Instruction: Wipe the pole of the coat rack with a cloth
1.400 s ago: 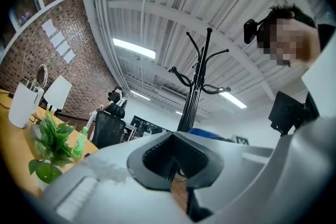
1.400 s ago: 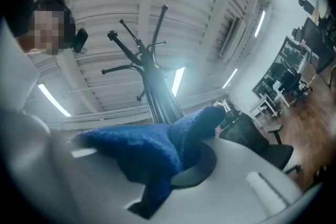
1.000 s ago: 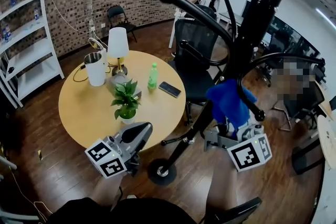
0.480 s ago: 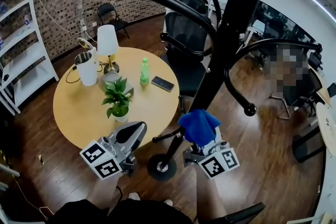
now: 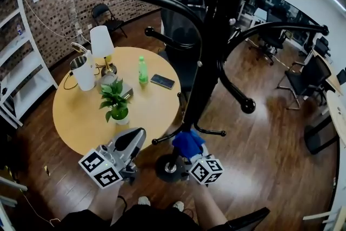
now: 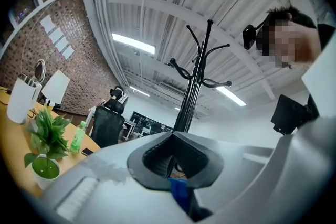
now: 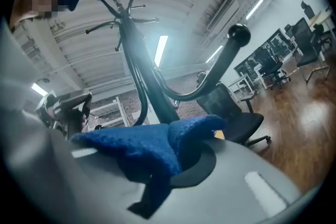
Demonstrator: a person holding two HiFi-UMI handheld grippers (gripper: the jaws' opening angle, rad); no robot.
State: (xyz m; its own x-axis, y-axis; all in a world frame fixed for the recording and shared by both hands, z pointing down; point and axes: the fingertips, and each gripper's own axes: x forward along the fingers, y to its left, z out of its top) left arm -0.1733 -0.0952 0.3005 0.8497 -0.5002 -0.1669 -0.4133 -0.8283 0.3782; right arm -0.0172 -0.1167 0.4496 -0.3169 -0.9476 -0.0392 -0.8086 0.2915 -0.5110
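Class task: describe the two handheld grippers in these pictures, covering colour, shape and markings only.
The left gripper and the right gripper have smooth, light-grey, tapering shells with dark jaw pads. Each carries a white marker cube printed with black square patterns. No cables show. No sleeves are visible on the person's forearms.

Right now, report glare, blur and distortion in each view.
Head view: sharp and evenly lit, though the shelves lean from lens distortion. Left gripper view: dark round vignette; the left gripper is soft up close. Right gripper view: a ceiling light flares beside the pole, and the cloth is near and blurred.
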